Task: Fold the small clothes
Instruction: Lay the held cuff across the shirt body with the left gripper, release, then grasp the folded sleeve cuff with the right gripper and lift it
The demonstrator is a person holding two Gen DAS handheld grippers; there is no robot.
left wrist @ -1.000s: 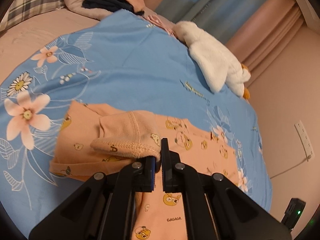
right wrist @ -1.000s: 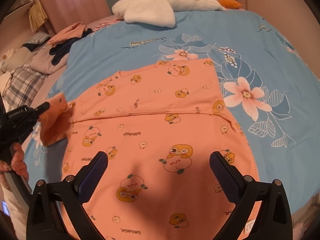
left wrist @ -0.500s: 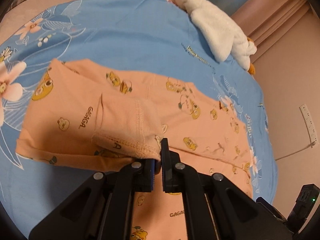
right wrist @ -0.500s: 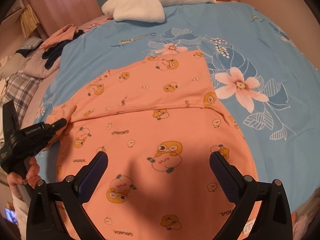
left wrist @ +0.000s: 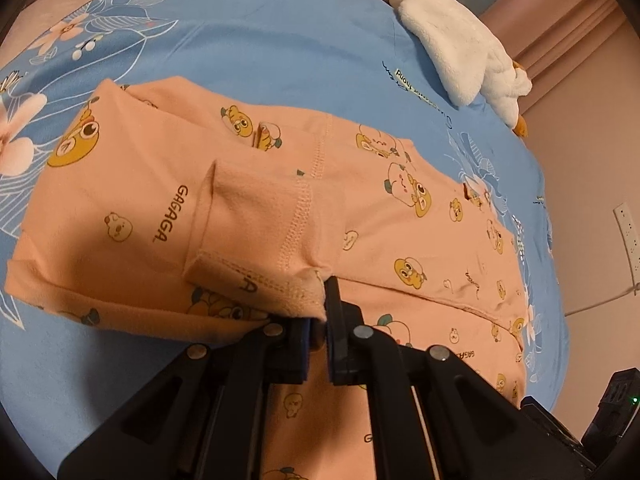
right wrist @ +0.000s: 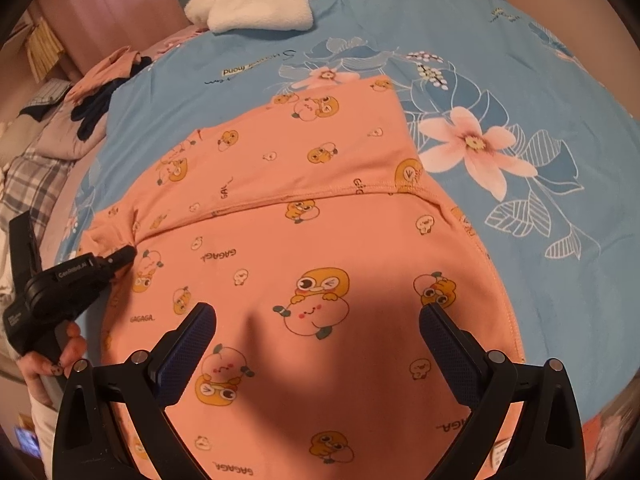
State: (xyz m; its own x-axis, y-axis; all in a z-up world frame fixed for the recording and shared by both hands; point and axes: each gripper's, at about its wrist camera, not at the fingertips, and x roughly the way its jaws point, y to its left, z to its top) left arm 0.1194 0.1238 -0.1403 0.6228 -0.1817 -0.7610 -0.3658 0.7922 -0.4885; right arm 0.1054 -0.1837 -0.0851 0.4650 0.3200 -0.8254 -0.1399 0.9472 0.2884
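Note:
A peach baby shirt (left wrist: 400, 220) printed with cartoon bears lies flat on the blue floral sheet (left wrist: 280, 40). Its sleeve is folded in over the body, and the cuff (left wrist: 256, 240) lies doubled on top. My left gripper (left wrist: 318, 312) pinches the cuff's hem low against the cloth, and its jaws are just starting to open. Seen from the right wrist, the left gripper (right wrist: 120, 258) touches the shirt's (right wrist: 320, 220) left edge, with a hand (right wrist: 52, 360) on its handle. My right gripper (right wrist: 316, 312) hovers open over the shirt's lower body, holding nothing.
A white plush toy (left wrist: 452, 40) lies on the far part of the bed. A heap of dark and pink clothes (right wrist: 100, 92) and a plaid pillow (right wrist: 28, 176) sit at the left. A wall with a socket (left wrist: 628, 232) stands to the right.
My left gripper has sunk with the cuff from above the bed onto the shirt, laying the sleeve across the body. The right gripper barely moved.

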